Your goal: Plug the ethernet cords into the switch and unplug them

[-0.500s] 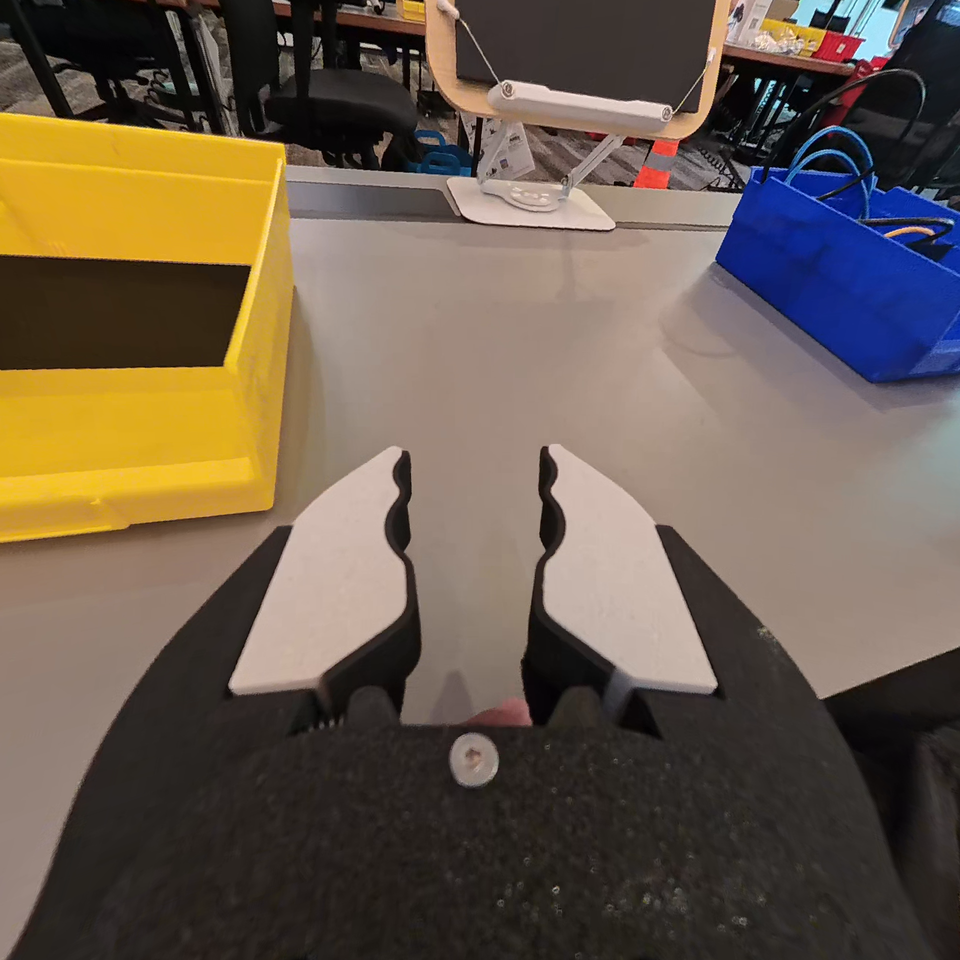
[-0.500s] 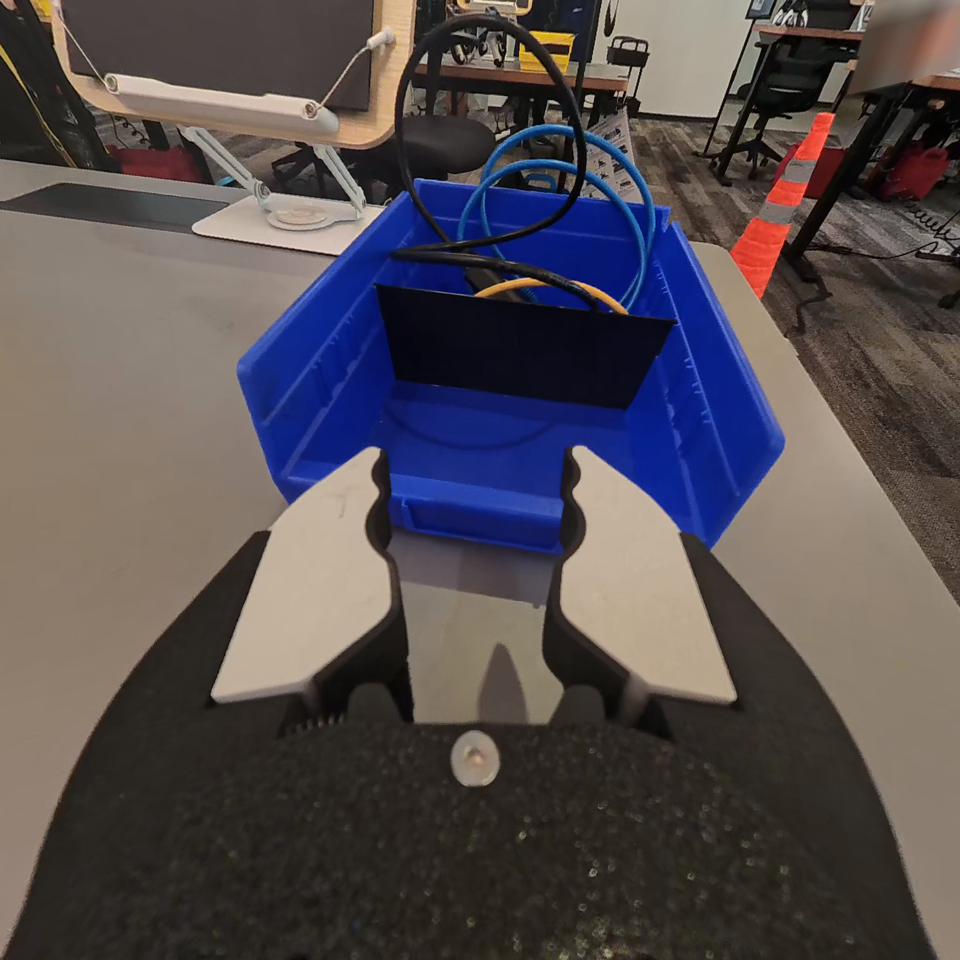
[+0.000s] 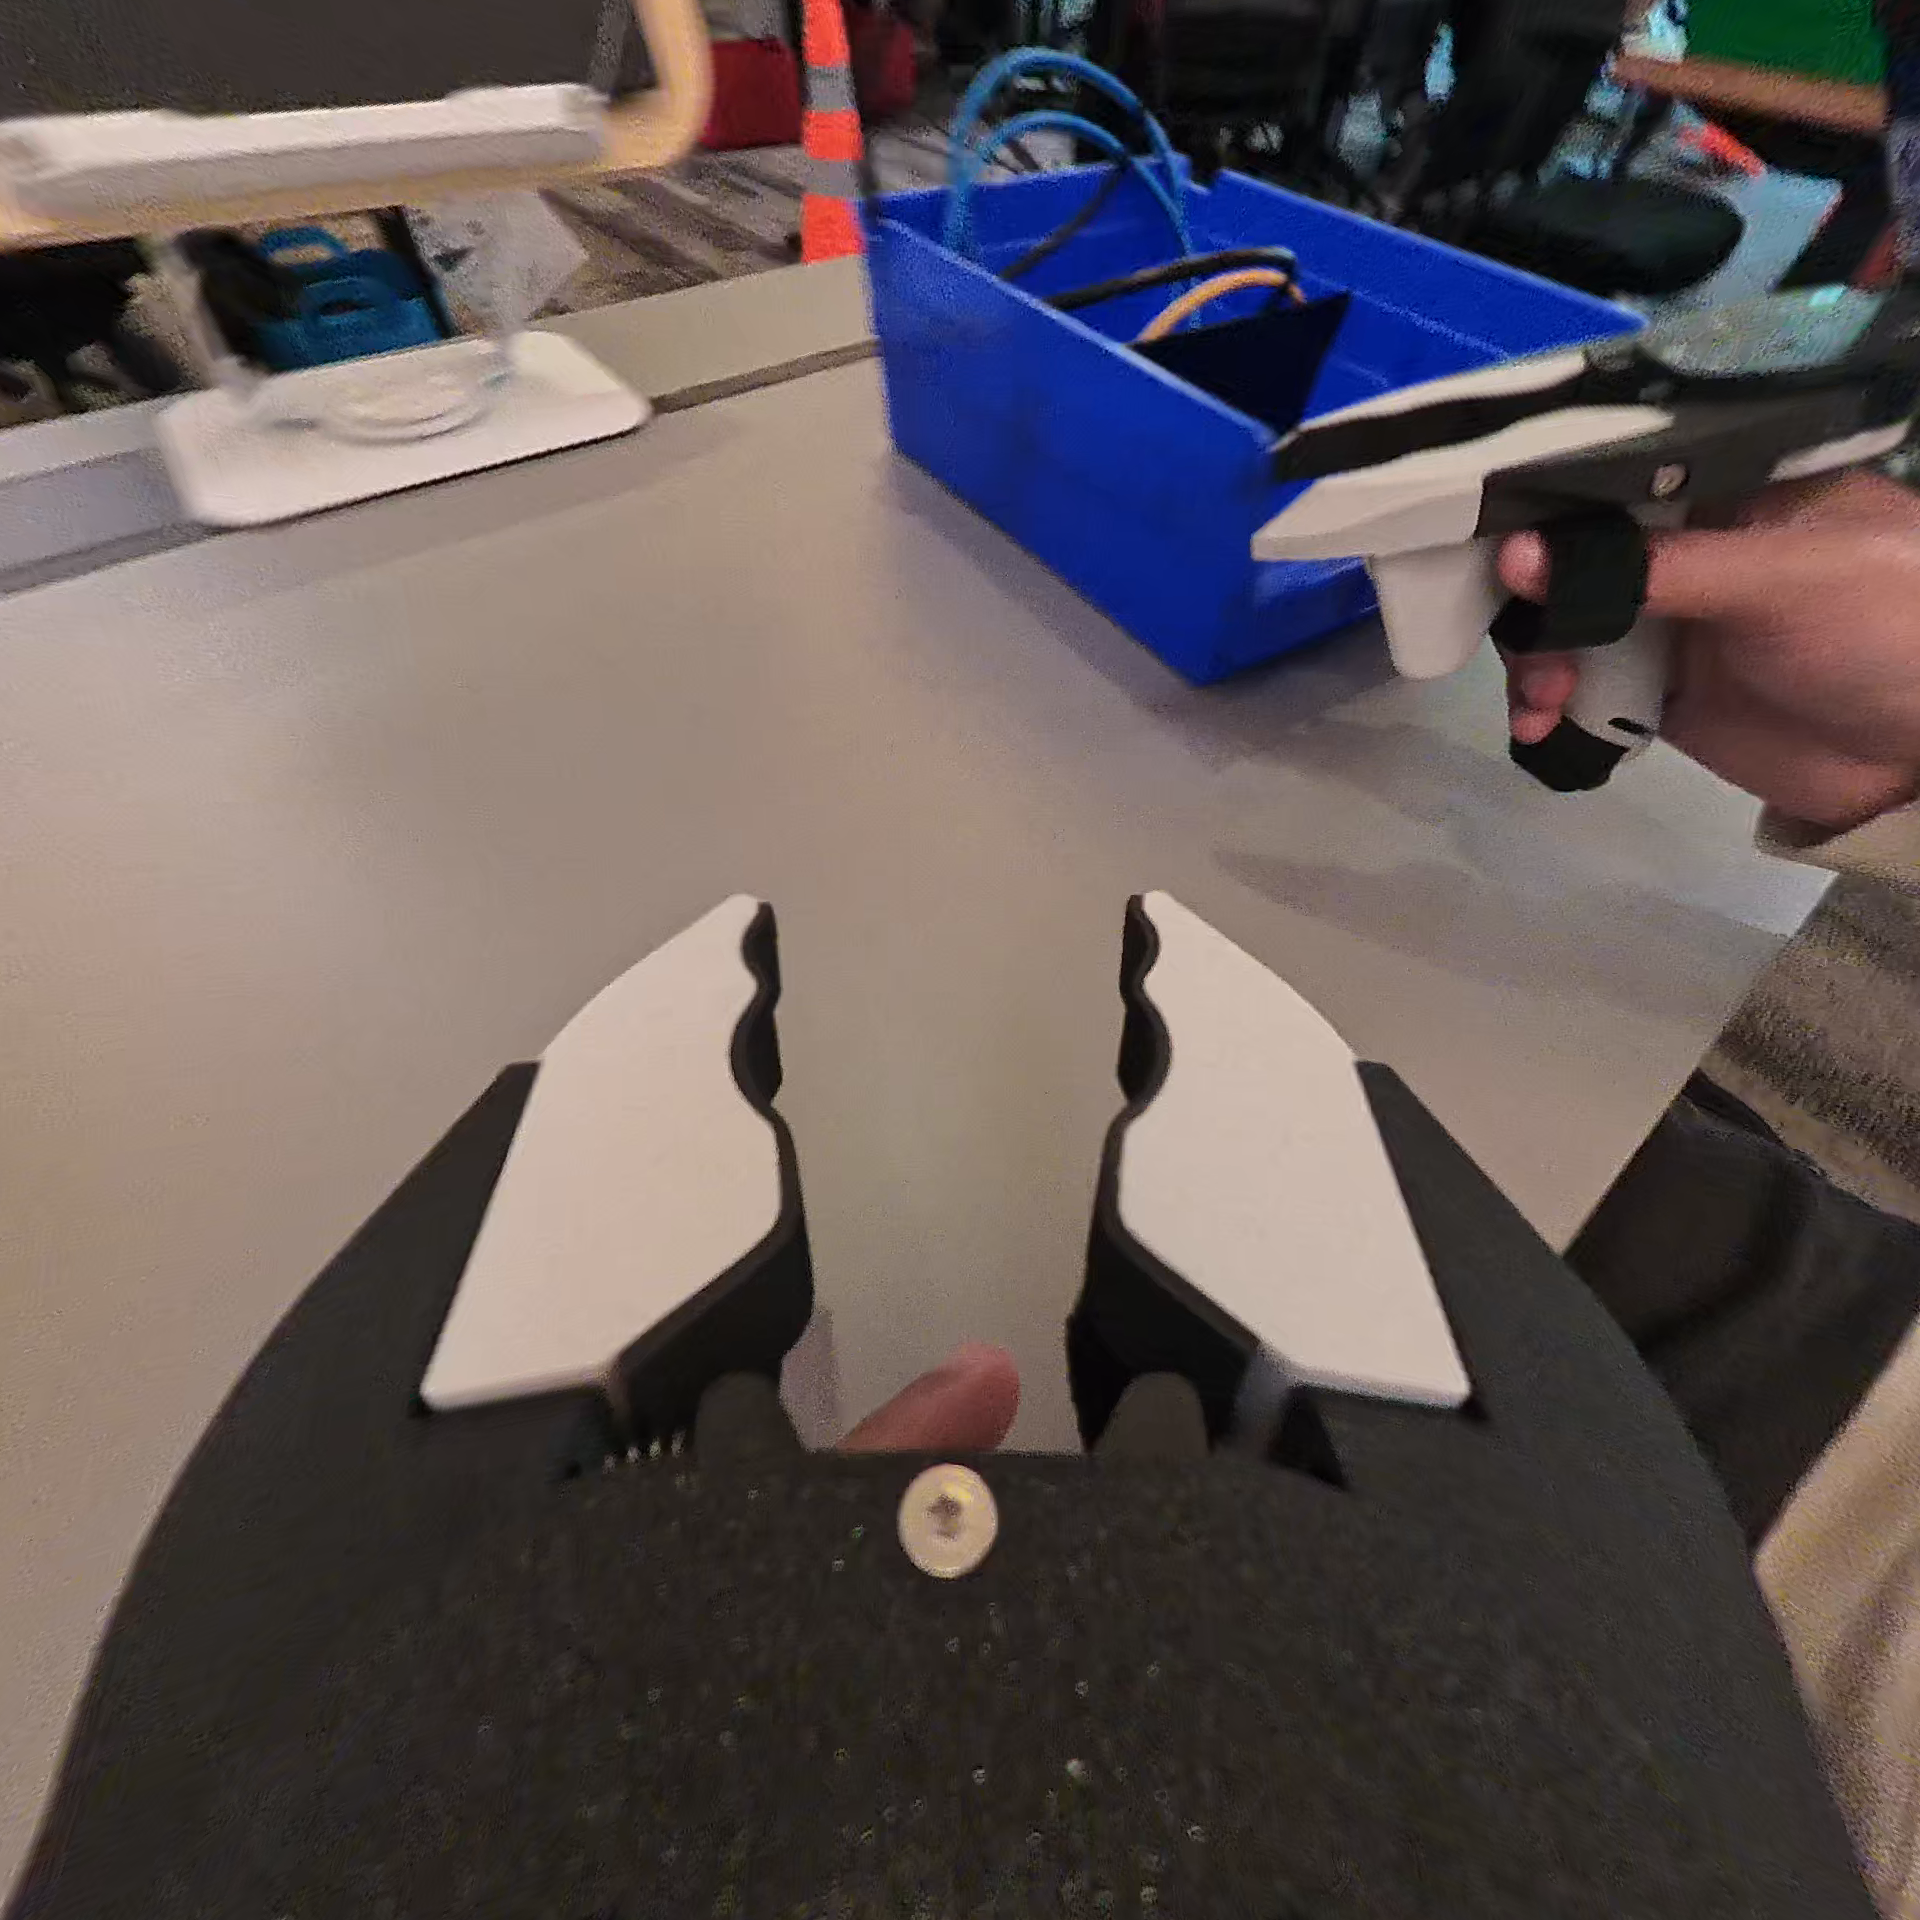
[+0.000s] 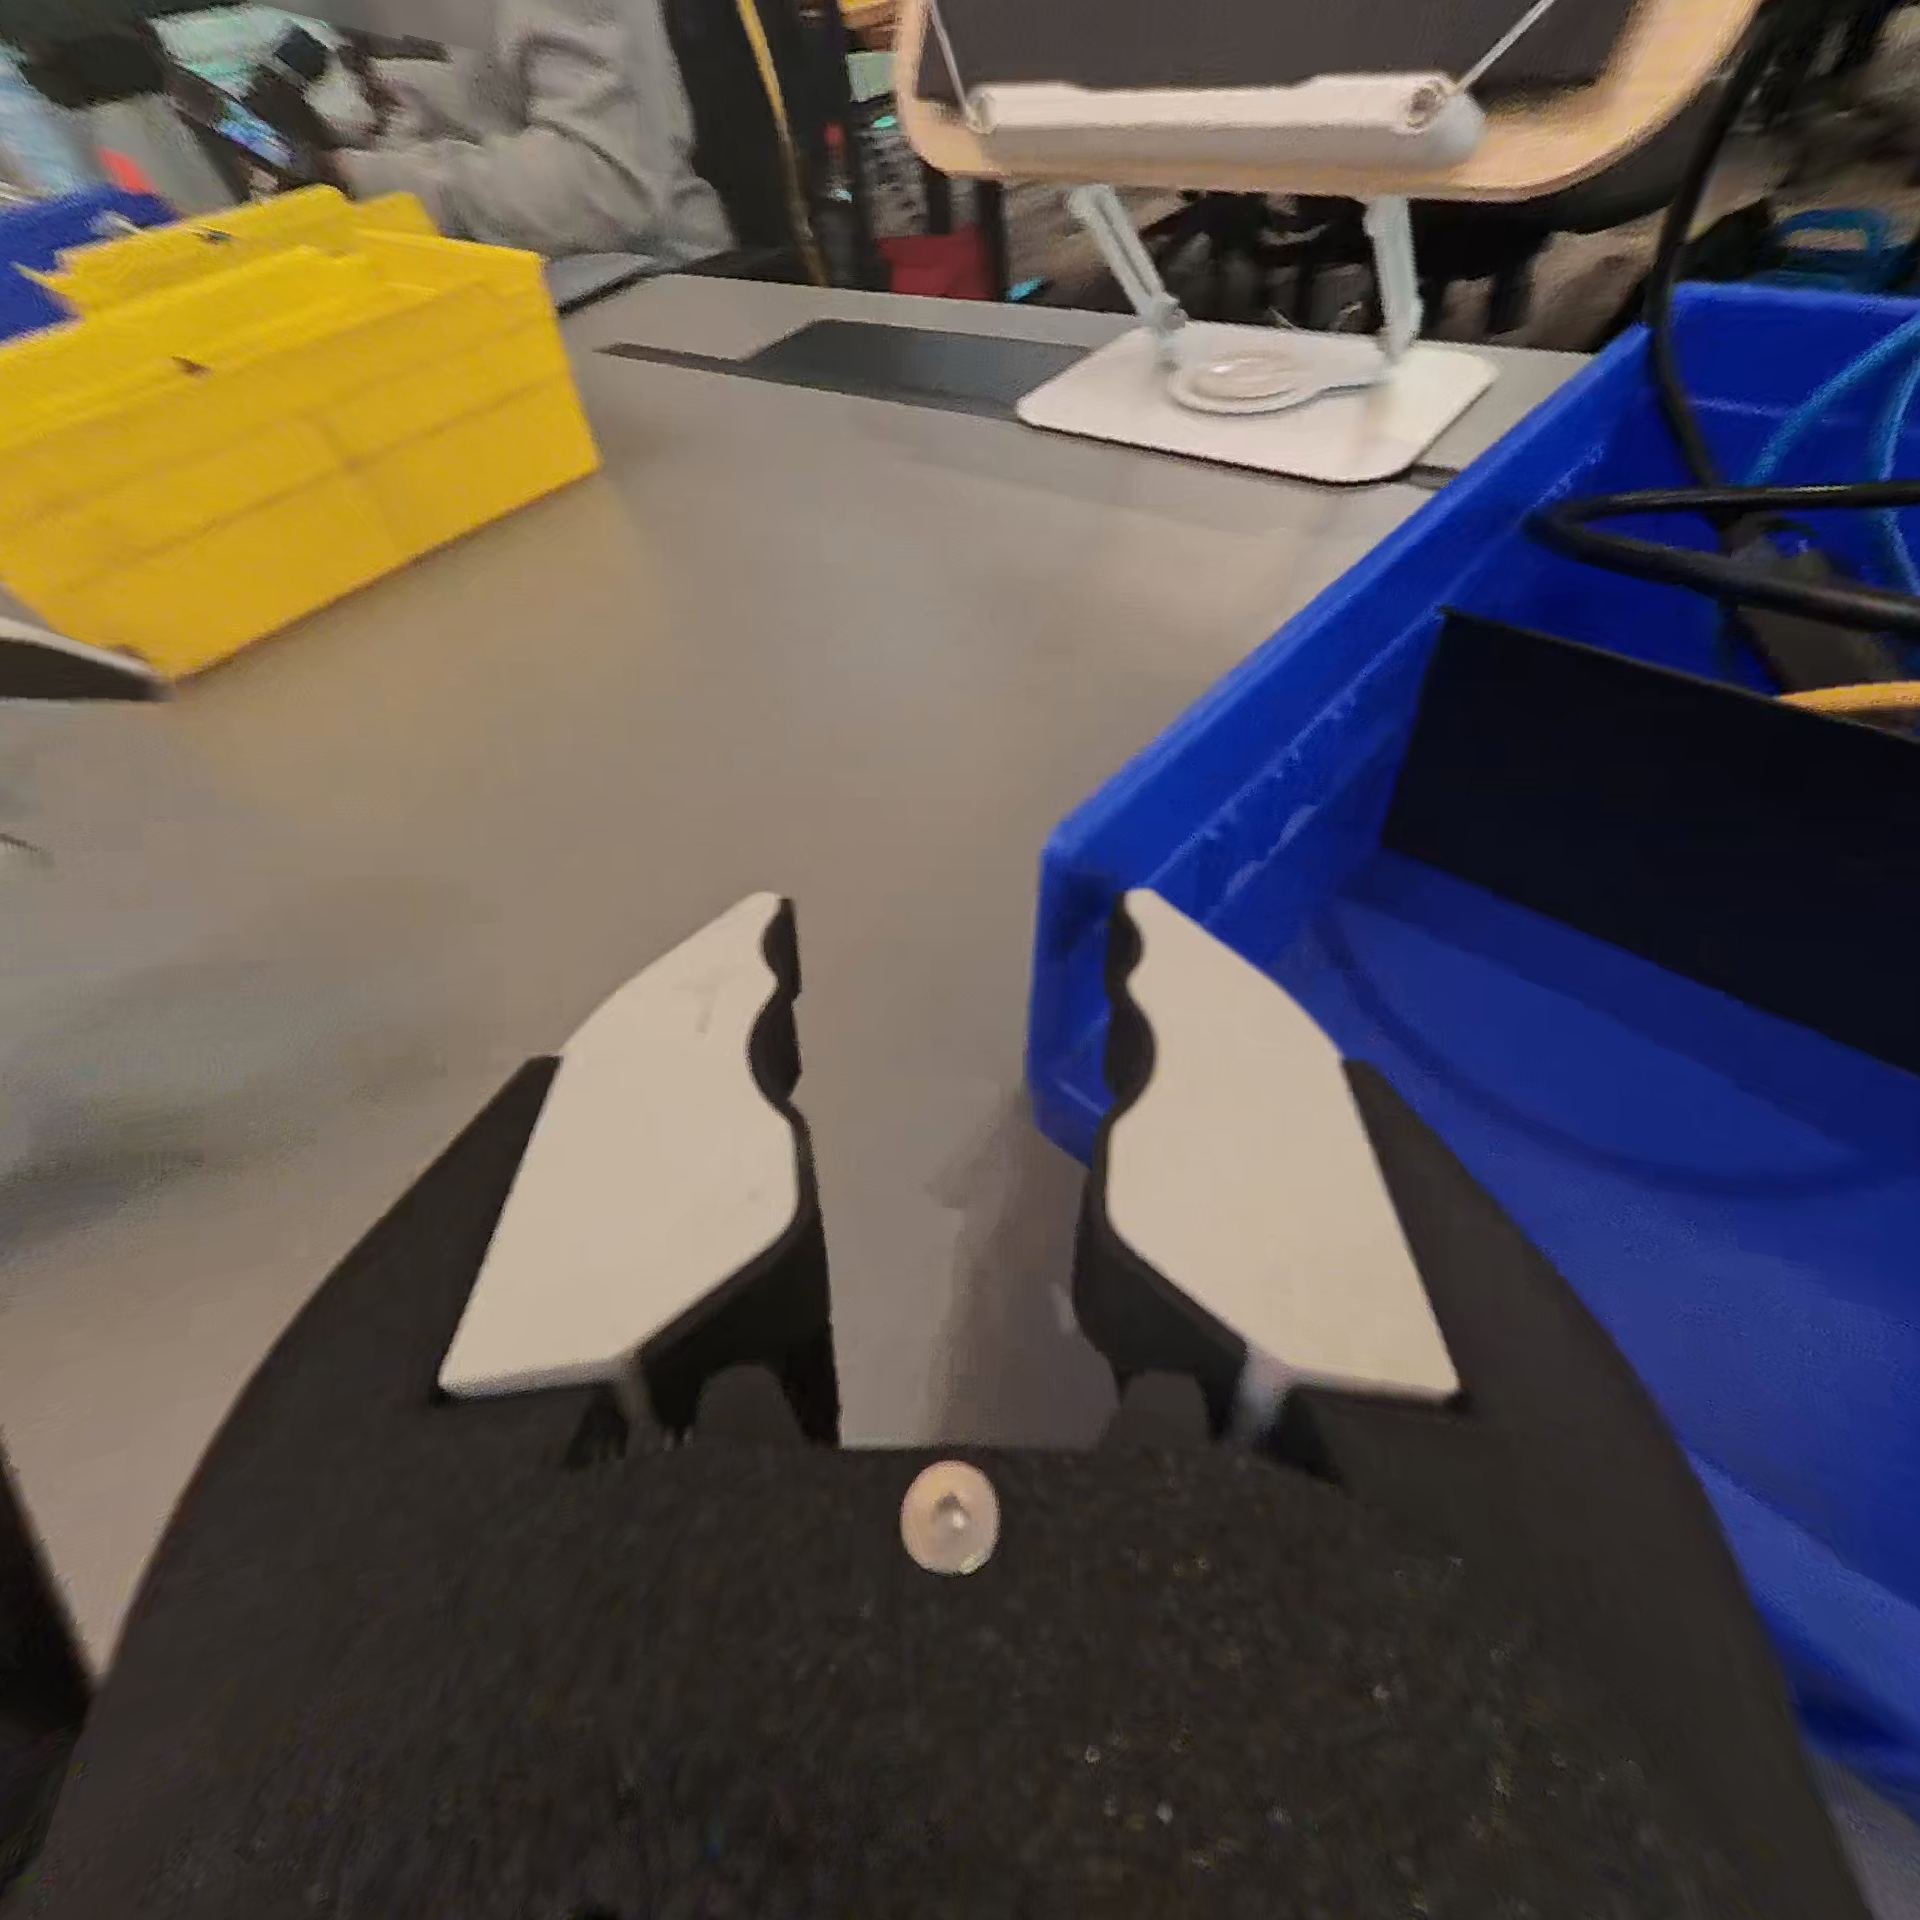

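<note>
Two empty grippers, two bins on one grey table (image 3: pixel 520 779).
Left gripper (image 3: pixel 948 914) and right gripper (image 4: pixel 951 909) gape, holding nothing; blue bin (image 4: pixel 1247 831) of cords (image 3: pixel 1049 114) touches the right one's right finger; yellow bin (image 4: pixel 270 416) far left.

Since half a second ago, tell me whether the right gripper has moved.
Yes. The right gripper swung left: the blue bin, centred ahead before, now sits off its right side.

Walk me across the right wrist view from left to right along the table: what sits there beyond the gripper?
yellow bin → dark strip set into the table → white tablet stand base → blue bin with black, blue and orange cables behind its dark divider.
</note>
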